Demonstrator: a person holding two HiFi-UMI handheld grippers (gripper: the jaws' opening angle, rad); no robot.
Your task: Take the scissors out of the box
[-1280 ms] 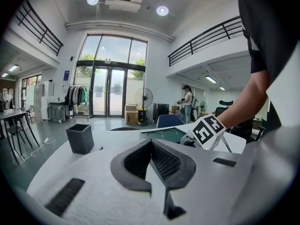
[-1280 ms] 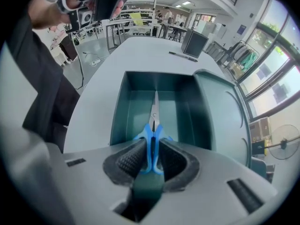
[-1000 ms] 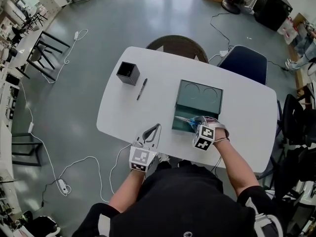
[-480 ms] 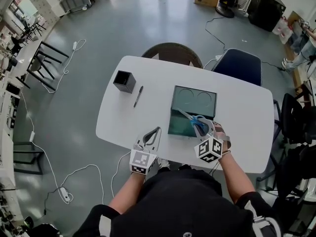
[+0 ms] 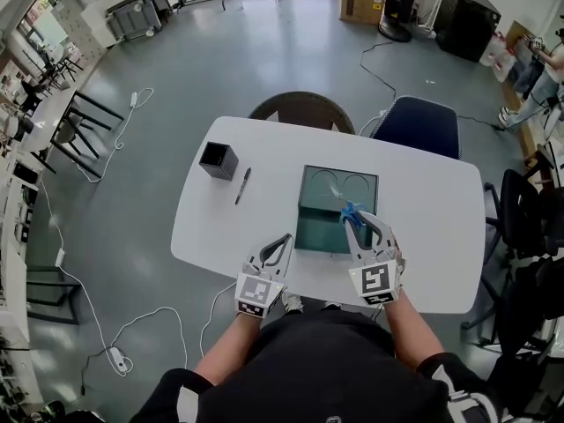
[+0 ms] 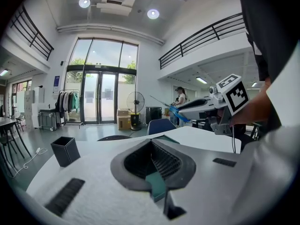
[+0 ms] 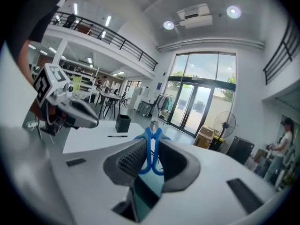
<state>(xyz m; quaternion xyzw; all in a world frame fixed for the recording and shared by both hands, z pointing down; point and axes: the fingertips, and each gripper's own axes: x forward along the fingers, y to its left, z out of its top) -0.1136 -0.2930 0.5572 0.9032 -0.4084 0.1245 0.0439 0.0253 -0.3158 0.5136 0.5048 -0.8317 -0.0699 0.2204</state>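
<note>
In the head view my right gripper point(image 5: 361, 223) is shut on the blue-handled scissors point(image 5: 350, 210), held up over the near right corner of the dark green open box point(image 5: 304, 192). The blades point away over the box. The right gripper view shows the blue handle loops of the scissors point(image 7: 151, 146) clamped between the jaws of the right gripper point(image 7: 152, 142), blades up and forward. My left gripper point(image 5: 273, 252) hovers near the table's front edge, left of the box, shut with nothing in it. From the left gripper view the scissors point(image 6: 177, 112) show in the air to the right.
A black square pen cup point(image 5: 217, 159) and a black pen point(image 5: 241, 186) lie at the far left of the white table point(image 5: 441, 227). A brown chair point(image 5: 302, 108) and a blue chair point(image 5: 421, 122) stand behind it. Cables run across the floor.
The right gripper has risen with the scissors, lifting them up out of the box and turning them to point forward. The left gripper shifted a little.
</note>
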